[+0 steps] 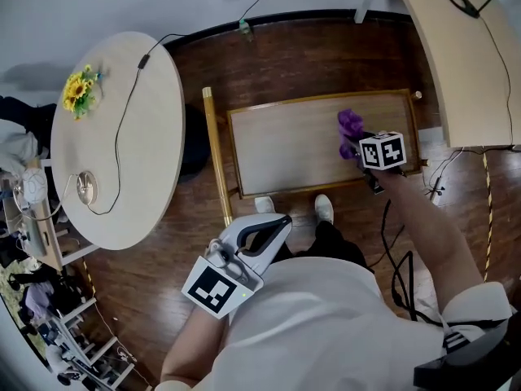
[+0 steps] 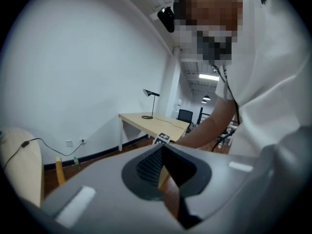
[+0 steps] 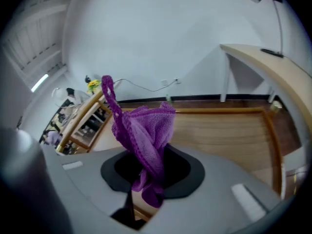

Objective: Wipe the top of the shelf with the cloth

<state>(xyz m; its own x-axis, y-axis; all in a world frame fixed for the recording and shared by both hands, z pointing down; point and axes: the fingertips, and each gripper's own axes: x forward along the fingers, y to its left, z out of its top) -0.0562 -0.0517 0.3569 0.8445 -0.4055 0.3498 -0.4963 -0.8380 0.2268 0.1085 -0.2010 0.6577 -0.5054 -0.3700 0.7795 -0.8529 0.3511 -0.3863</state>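
Observation:
The shelf top is a pale wooden rectangle with a raised rim, lying below me in the head view. Over its right end my right gripper is shut on a purple cloth, which bunches up above the jaws. In the right gripper view the cloth stands up from the closed jaws of that gripper, with the shelf top stretching beyond it. My left gripper is held near my body, off the shelf, shut and with nothing in it; its own view shows this gripper pointing across the room.
A round white table with sunflowers and a cable stands to the left. A light desk is at the upper right. Black cables lie on the dark wood floor beside my feet.

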